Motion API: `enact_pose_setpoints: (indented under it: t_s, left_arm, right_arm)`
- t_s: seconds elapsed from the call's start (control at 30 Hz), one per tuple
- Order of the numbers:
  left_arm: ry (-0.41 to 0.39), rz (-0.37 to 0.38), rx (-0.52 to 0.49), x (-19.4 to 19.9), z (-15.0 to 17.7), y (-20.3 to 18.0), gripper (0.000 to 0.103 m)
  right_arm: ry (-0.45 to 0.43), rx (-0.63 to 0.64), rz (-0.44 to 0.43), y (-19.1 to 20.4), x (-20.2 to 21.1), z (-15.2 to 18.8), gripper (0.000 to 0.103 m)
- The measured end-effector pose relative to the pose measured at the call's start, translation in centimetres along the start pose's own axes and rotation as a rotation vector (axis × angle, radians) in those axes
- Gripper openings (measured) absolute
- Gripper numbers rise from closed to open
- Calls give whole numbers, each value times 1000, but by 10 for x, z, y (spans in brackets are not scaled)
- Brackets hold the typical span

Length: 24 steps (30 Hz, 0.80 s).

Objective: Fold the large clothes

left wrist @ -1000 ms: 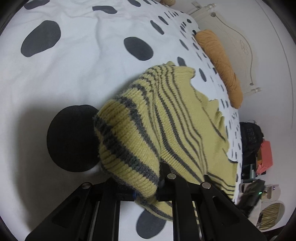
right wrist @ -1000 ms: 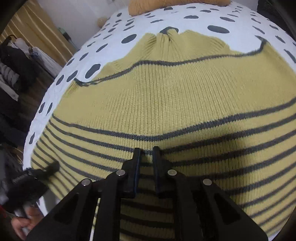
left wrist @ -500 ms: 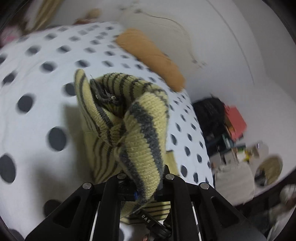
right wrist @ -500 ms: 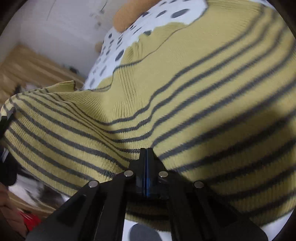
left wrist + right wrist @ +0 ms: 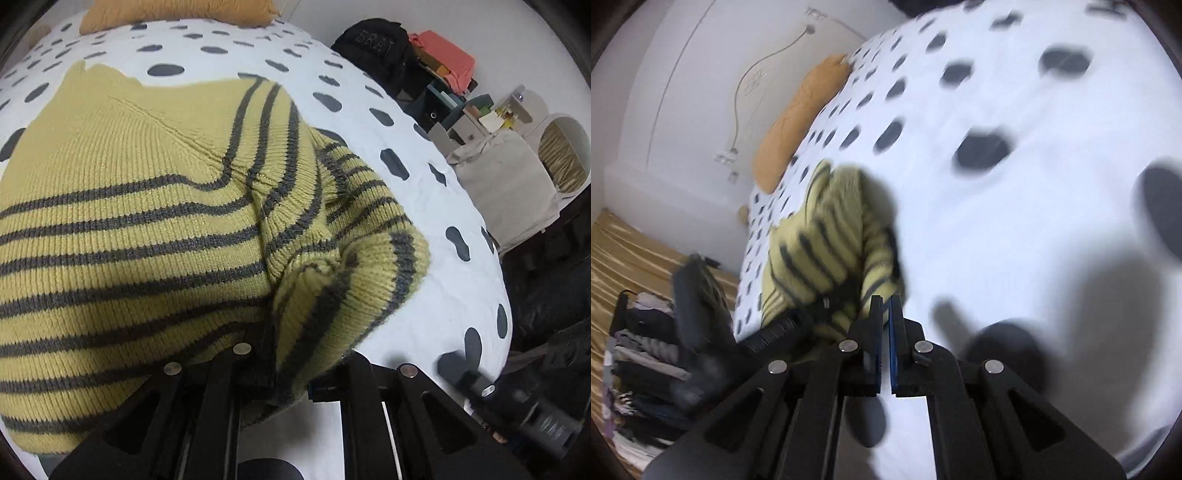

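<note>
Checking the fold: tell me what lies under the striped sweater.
The sweater lies on the white spotted bedcover, which shows on its far and right sides. The cover beneath the knit is hidden. The left gripper grips the sleeve cuff, its tips buried in folds.

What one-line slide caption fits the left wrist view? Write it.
Left gripper clamps a bunched fold of the yellow striped sweater over the spotted bedspread.

Lighting: even, soft, indoor. Left wrist view: sharp; shadow under sweater [image 5: 155, 206] folds. Right wrist view: motion-blurred; dark shadows on bedspread [image 5: 1015, 229]. Fisheye bowing, black corners.
</note>
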State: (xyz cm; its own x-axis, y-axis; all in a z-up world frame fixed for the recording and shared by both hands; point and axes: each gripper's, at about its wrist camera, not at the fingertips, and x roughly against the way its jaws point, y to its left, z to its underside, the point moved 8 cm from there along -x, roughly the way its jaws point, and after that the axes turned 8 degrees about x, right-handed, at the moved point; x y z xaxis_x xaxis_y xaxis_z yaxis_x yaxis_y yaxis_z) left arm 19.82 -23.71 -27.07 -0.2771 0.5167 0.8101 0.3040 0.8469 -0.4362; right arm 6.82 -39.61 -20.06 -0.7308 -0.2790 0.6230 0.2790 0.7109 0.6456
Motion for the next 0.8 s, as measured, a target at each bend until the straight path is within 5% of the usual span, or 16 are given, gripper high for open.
enact_pose_setpoints:
  t_s: [0.1, 0.17, 0.2, 0.3, 0.33, 0.43, 0.57, 0.73, 0.8]
  left_arm:
    - [3, -1, 10, 8, -3, -5, 11]
    - [-4, 18, -10, 22, -6, -14, 22]
    - [-12, 38, -20, 31, -7, -20, 35]
    - [-95, 92, 4, 87, -5, -16, 57]
    - [-144, 75, 22, 107, -2, -5, 57]
    - [-270, -111, 28, 144, 9, 39, 62]
    - [-213, -357, -110, 133, 38, 91, 60]
    - [-196, -347, -250, 115, 50, 82, 61]
    - [-232, -416, -301, 113, 46, 80, 62]
  right_arm:
    - [-5, 82, 34, 7, 12, -18, 3]
    - [0, 119, 27, 12, 7, -32, 5]
    - [10, 129, 22, 17, 3, -39, 7]
    - [36, 163, -19, 35, -10, -49, 50]
    - [37, 180, -27, 43, -14, -51, 65]
    - [42, 210, -15, 60, -24, -54, 73]
    - [105, 241, 68, 59, -49, -51, 76]
    - [121, 383, 132, 74, -56, -50, 76]
    - [131, 481, 156, 85, -58, -51, 76]
